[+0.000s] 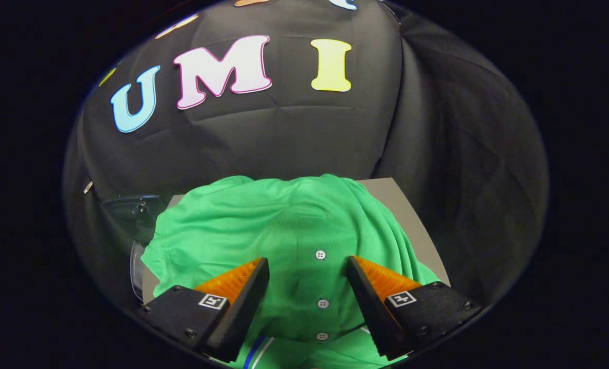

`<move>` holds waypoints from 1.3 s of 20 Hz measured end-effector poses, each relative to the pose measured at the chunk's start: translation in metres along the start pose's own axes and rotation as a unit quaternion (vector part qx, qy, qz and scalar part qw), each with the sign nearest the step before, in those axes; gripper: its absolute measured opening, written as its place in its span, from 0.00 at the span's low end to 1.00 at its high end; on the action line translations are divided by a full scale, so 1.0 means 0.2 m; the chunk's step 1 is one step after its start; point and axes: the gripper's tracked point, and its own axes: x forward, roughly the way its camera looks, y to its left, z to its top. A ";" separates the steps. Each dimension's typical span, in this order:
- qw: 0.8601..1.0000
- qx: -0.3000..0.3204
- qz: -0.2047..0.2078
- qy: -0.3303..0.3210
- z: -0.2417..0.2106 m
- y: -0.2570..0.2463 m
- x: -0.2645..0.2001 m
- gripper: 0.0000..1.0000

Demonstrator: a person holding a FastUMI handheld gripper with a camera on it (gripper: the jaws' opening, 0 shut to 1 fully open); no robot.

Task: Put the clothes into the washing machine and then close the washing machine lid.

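Jaws wide apart, gripper (pixel 308 264) over green shirt (pixel 284 225), button placket running lengthwise between them

The gripper (pixel 308 264) has two wedge-shaped fingers (pixel 243 297) that taper from broad bases to narrow tips. Each inner pad is ribbed with fine ridges, and a finely toothed strip runs along the inward edge. Each finger sits on a blocky matte housing fastened with small round screws at its corners. On top of each housing is a square white tag printed with a black fiducial pattern. The fingers stand apart with a wide gap between them, pressing on nothing.
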 end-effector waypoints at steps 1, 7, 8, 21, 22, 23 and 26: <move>1.000 -0.002 0.002 0.008 0.00 0.01 0.01 0.97; 1.000 -0.022 0.014 0.011 0.02 0.04 -0.01 0.27; 1.000 -0.008 0.020 0.005 0.00 0.05 0.00 0.27; 0.985 0.083 0.112 -0.104 0.14 0.11 -0.32 0.05; 0.982 0.084 0.119 -0.122 0.18 0.13 -0.41 0.05; 0.978 0.084 0.127 -0.146 0.24 0.16 -0.49 0.05; 0.960 0.070 0.150 -0.227 0.42 0.26 -0.82 0.05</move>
